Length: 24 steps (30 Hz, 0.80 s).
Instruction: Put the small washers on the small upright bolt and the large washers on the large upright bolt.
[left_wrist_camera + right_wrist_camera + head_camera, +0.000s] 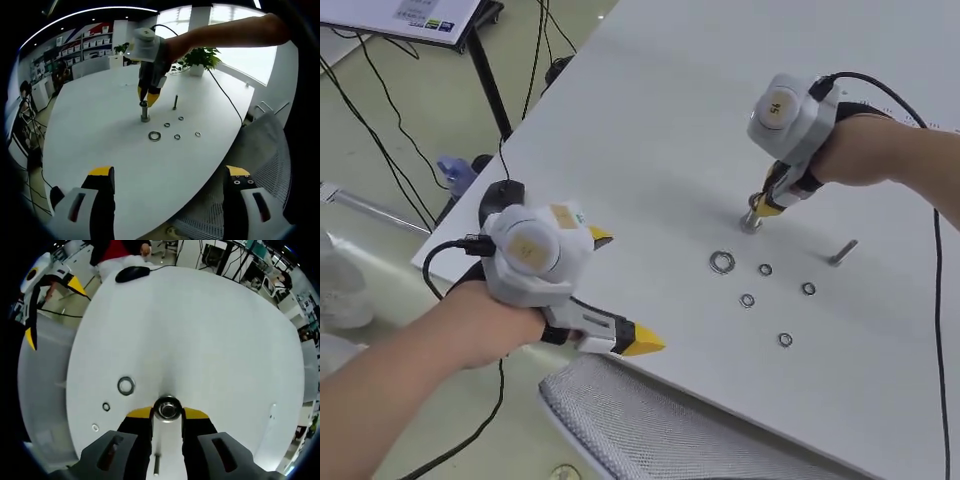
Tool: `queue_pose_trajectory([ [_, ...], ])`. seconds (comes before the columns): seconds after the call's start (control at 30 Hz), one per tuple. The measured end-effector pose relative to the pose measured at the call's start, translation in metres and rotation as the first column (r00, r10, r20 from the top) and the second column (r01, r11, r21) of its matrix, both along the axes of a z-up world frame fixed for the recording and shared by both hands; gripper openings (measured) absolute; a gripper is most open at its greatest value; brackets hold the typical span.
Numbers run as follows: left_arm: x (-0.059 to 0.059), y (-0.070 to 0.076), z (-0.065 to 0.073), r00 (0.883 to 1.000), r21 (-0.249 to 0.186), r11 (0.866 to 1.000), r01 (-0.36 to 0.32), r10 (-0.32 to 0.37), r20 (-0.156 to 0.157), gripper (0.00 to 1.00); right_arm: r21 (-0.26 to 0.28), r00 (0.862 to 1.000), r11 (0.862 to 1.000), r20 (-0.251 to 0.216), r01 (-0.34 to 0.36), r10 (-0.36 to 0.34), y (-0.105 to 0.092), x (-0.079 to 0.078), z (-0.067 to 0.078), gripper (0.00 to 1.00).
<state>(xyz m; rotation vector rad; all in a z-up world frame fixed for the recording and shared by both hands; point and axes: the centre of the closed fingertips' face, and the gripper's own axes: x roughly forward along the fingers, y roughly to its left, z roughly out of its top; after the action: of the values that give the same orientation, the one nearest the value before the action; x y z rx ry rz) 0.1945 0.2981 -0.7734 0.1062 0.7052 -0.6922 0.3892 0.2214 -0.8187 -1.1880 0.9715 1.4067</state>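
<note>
Head view down over table (650, 120); left gripper view distant; right gripper view close above large bolt (167, 408); loose washers (722, 262) shared.

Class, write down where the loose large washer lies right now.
In the head view, the large washer lies flat on the table, just below-left of the large bolt, with the small washers to its right.

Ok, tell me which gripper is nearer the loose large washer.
Right. The right gripper is at the large upright bolt, just beyond the large washer; the left gripper hangs at the table's near edge.
</note>
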Motion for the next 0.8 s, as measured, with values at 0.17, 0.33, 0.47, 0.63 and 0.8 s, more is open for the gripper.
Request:
queue_pose_trajectory([
  [0.17,0.000,0.000,0.000,1.000,-0.002,1.000,0.000,0.000,0.001,0.90,-0.003,1.000,1.000,0.002,0.000,0.000,0.001,0.002,-0.008,0.21],
  [0.33,-0.001,0.000,-0.001,1.000,-0.003,1.000,-0.001,0.001,0.000,0.90,-0.007,1.000,1.000,0.000,0.002,-0.002,0.001,0.003,-0.011,0.21],
  [0.47,-0.001,0.001,-0.002,1.000,-0.002,1.000,-0.003,0.003,-0.002,0.90,-0.010,1.000,1.000,0.000,0.001,-0.001,0.001,0.006,-0.023,0.21],
  [0.63,0.002,0.003,-0.002,1.000,-0.007,1.000,-0.016,0.016,0.004,0.90,-0.009,1.000,1.000,0.004,0.008,-0.008,-0.001,0.007,-0.027,0.21],
  [0.8,0.003,0.003,-0.002,1.000,-0.010,1.000,-0.015,0.015,0.002,0.90,-0.006,1.000,1.000,-0.002,0.020,-0.020,-0.002,0.007,-0.036,0.21],
])
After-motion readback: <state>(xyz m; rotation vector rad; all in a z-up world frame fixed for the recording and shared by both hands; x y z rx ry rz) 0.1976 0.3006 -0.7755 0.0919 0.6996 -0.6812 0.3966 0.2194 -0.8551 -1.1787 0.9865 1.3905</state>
